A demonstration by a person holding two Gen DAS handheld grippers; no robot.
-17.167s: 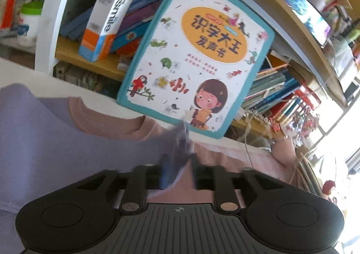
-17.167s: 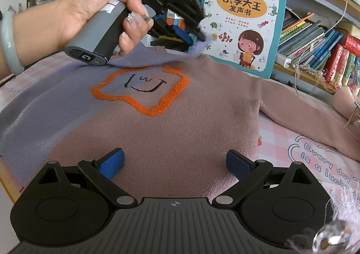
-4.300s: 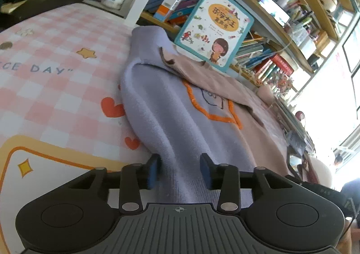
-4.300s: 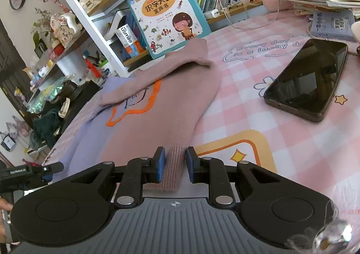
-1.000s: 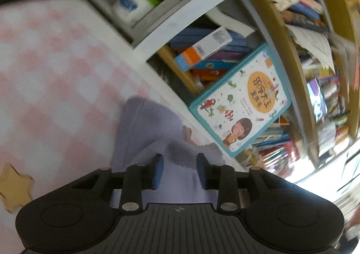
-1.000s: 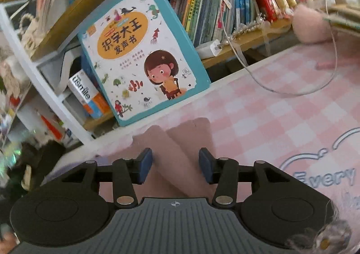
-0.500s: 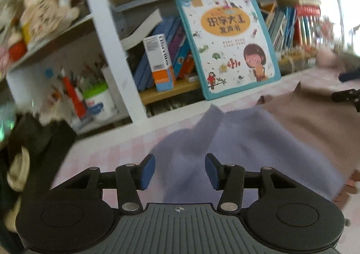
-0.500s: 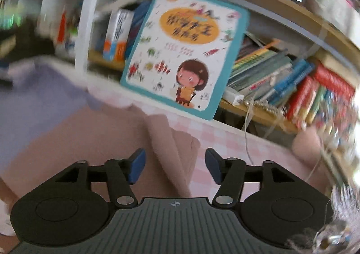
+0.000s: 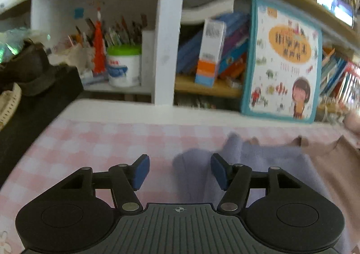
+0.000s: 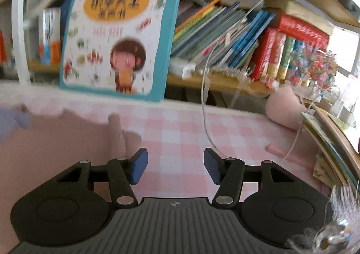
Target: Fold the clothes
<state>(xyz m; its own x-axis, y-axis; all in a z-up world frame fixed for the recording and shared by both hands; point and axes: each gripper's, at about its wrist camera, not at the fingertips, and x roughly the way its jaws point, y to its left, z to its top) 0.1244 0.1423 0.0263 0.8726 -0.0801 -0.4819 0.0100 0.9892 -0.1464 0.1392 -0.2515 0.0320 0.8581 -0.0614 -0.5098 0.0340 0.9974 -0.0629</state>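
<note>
Left gripper [image 9: 180,171] jaws parted, just been opening, nothing gripped; sweater [image 9: 265,164] lilac edge on worktop [image 9: 101,141] below right jaw. Right gripper [image 10: 175,166] jaws apart, empty; sweater's pink part beside left jaw.

Table covered in pink-and-white checked cloth [image 9: 108,141], bearing a folded knit sweater, lilac and dusty pink [image 9: 270,164]. Beyond the sweater, teal-bordered picture book [image 9: 281,62] upright at the table's far edge; to its right, pink plush toy [image 10: 285,109].
</note>
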